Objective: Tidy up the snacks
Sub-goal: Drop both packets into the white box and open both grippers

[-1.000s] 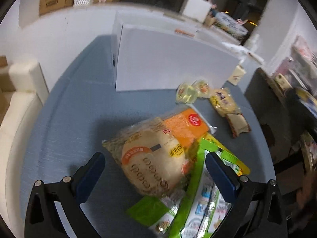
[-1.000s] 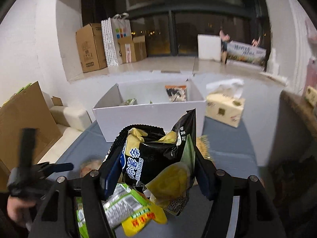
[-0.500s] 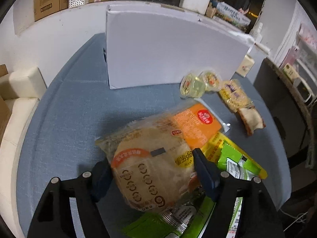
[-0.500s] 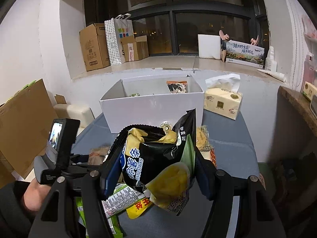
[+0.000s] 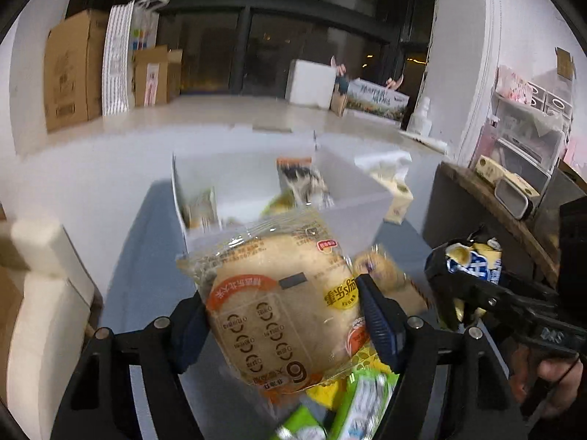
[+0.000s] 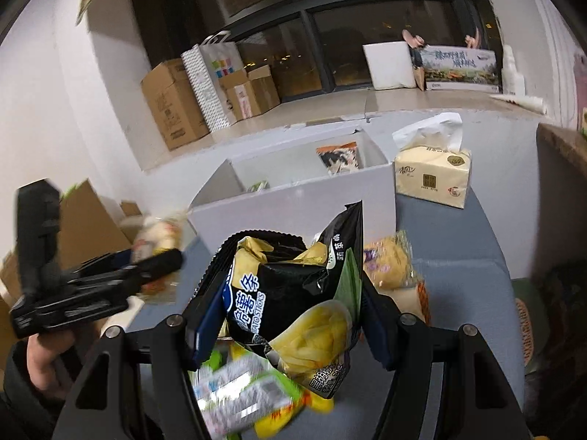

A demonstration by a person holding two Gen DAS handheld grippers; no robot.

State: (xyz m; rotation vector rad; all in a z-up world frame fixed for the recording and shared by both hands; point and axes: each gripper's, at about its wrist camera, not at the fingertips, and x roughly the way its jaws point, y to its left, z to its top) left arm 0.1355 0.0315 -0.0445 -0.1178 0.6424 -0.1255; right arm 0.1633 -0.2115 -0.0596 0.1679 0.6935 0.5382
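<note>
Bread pack now lifted, between left claw pads

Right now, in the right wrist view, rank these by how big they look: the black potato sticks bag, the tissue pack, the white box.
1. black potato sticks bag, held right at the camera, so nearness inflates it.
2. white box, partly hidden behind the bag; probably the largest in reality.
3. tissue pack, clearly smallest.

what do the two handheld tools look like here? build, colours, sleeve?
Both match: the left tool and right tool have black angular linkage arms with round silver pivot pins and flat dark-blue ribbed pads. The right wrist view shows the left unit's black pistol-style body, with a dark sleeve below it.
</note>
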